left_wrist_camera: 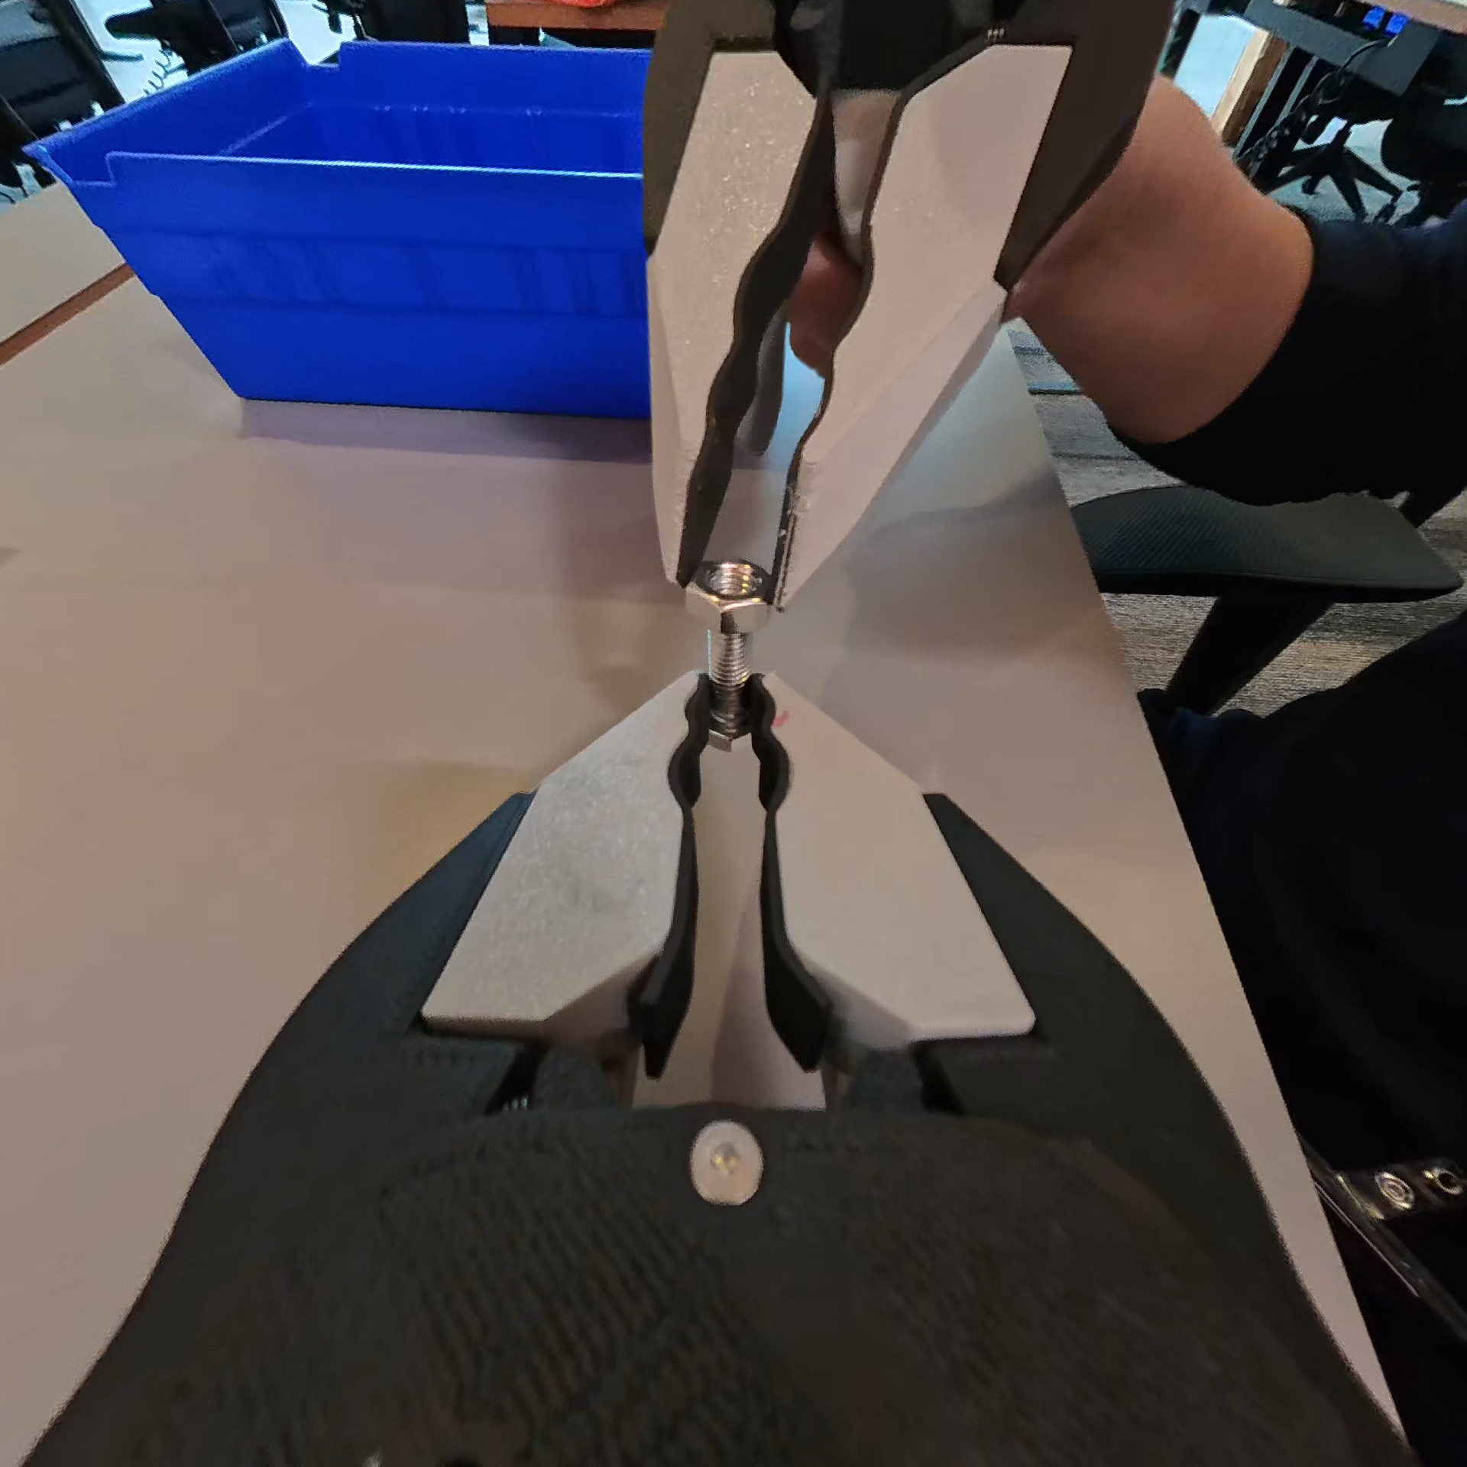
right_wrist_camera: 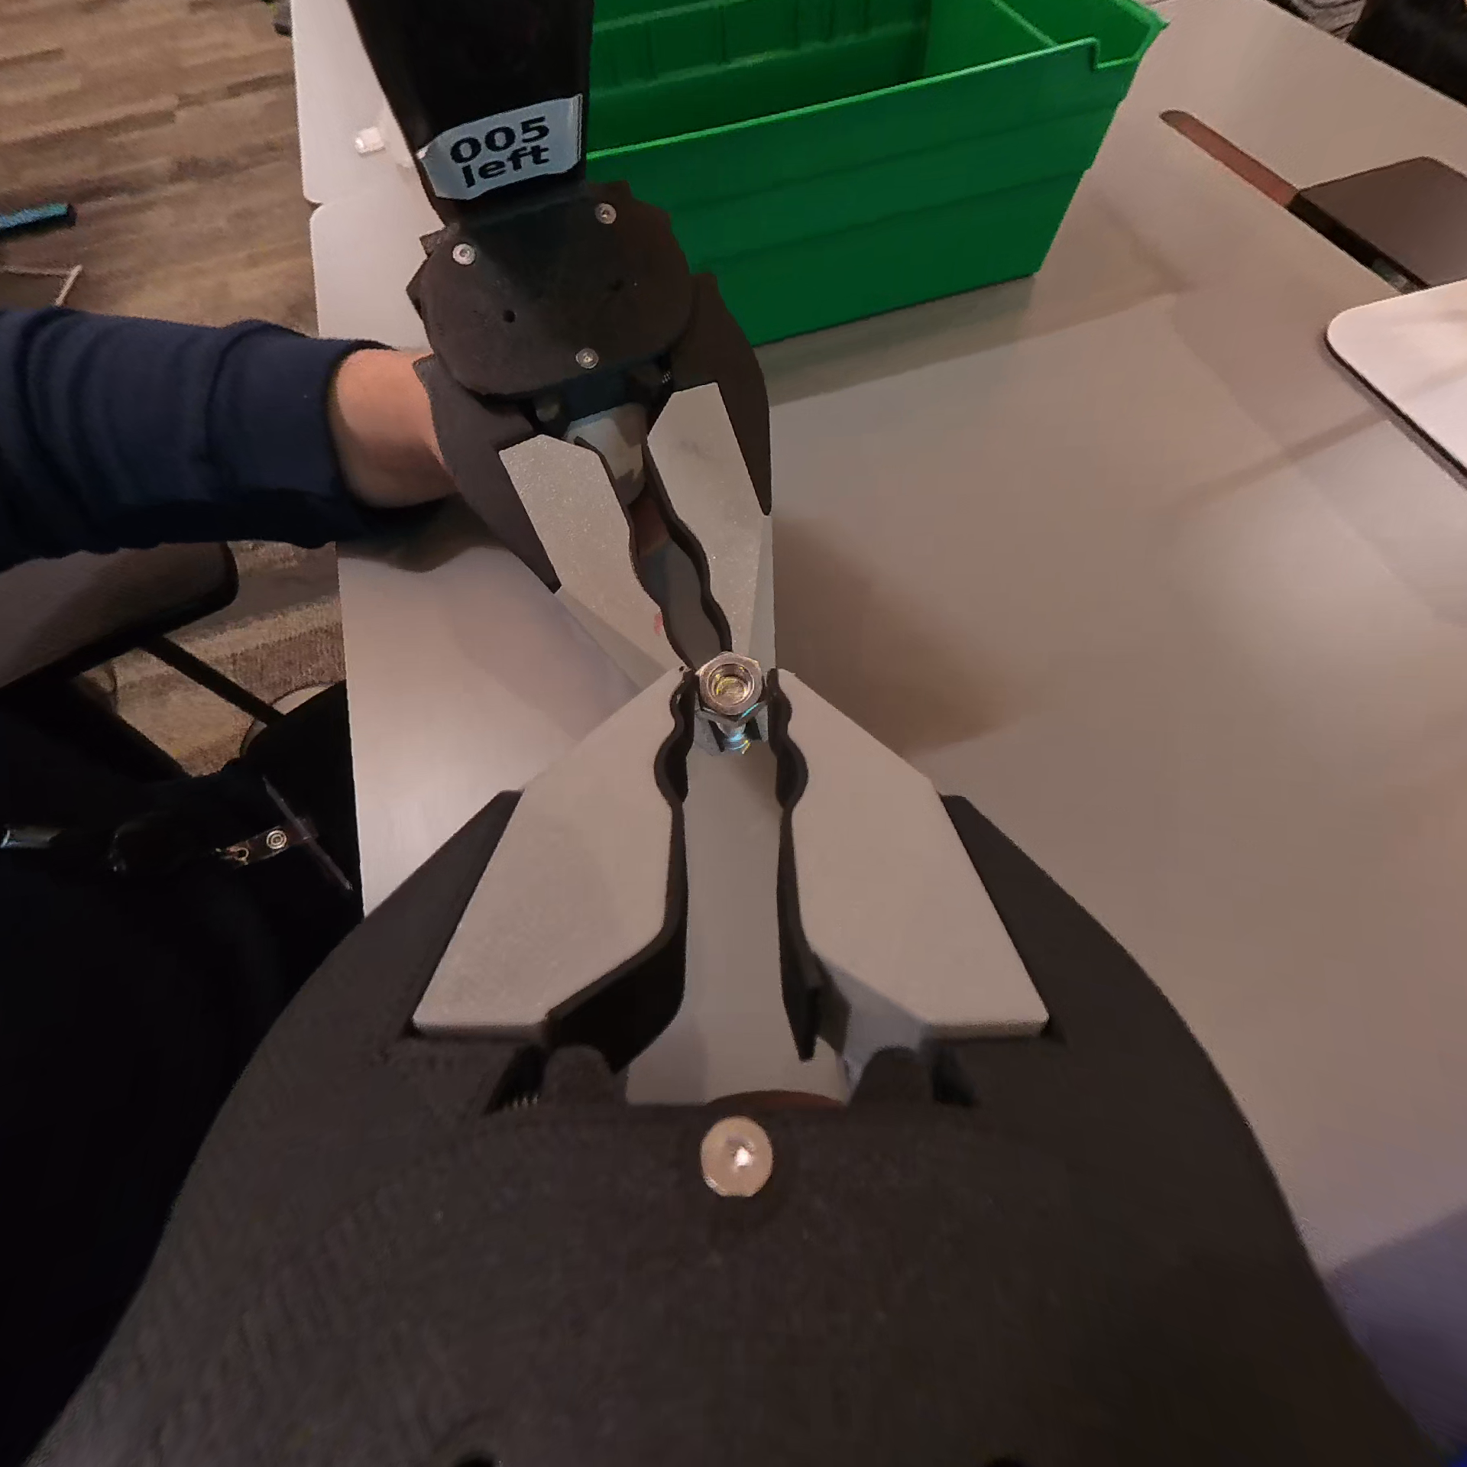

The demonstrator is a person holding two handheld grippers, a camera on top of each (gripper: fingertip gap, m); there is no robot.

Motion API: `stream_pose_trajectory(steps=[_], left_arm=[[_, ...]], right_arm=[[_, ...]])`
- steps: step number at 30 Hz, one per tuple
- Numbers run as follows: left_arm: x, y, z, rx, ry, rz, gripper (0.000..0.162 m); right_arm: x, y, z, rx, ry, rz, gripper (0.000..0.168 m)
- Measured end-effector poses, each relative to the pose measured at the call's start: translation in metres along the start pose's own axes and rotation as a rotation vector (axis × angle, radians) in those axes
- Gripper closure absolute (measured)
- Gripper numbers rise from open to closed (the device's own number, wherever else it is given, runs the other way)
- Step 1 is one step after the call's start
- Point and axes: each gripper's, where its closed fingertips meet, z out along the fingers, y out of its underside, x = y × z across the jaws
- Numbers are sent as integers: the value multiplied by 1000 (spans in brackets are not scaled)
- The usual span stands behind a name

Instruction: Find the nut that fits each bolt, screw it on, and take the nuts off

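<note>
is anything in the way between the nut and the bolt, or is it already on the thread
Nothing visible stands between them. The nut, pinched by the right gripper, sits right at the tip of the bolt, which the left gripper clamps. How far it has threaded on cannot be told.

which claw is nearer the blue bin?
Right. The right claw, shut on the nut, sits between the left claw and the blue bin. The left claw, shut on the bolt, is on the nut's far side from the bin.

Black-and-grey hand-held gripper (left_wrist_camera: 729, 702); navy sleeve (right_wrist_camera: 159, 429)
</note>
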Motion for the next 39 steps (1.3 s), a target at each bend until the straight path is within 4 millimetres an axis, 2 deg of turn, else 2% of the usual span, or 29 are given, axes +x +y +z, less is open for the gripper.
stream_pose_trajectory(steps=[6, 9, 12, 19, 23, 39], left_arm=[[13, -7, -3, 47, 84, 2, 155], [32, -12, -5, 80, 198, 11, 155], [55, -20, -12, 130, 335, 26, 155], [81, -16, -15, 115, 470, 63, 155], [81, -14, -14, 106, 469, 63, 155], [84, -15, -14, 108, 477, 74, 155]], right_arm=[[-9, -11, -13, 125, -55, -89, 145], [-24, -19, -30, 216, -190, -179, 145], [-50, -16, -43, 265, -361, -267, 147], [-74, -7, -33, 268, -453, -319, 142], [-79, -5, -30, 274, -480, -332, 147], [-80, -3, -25, 281, -486, -332, 153]])
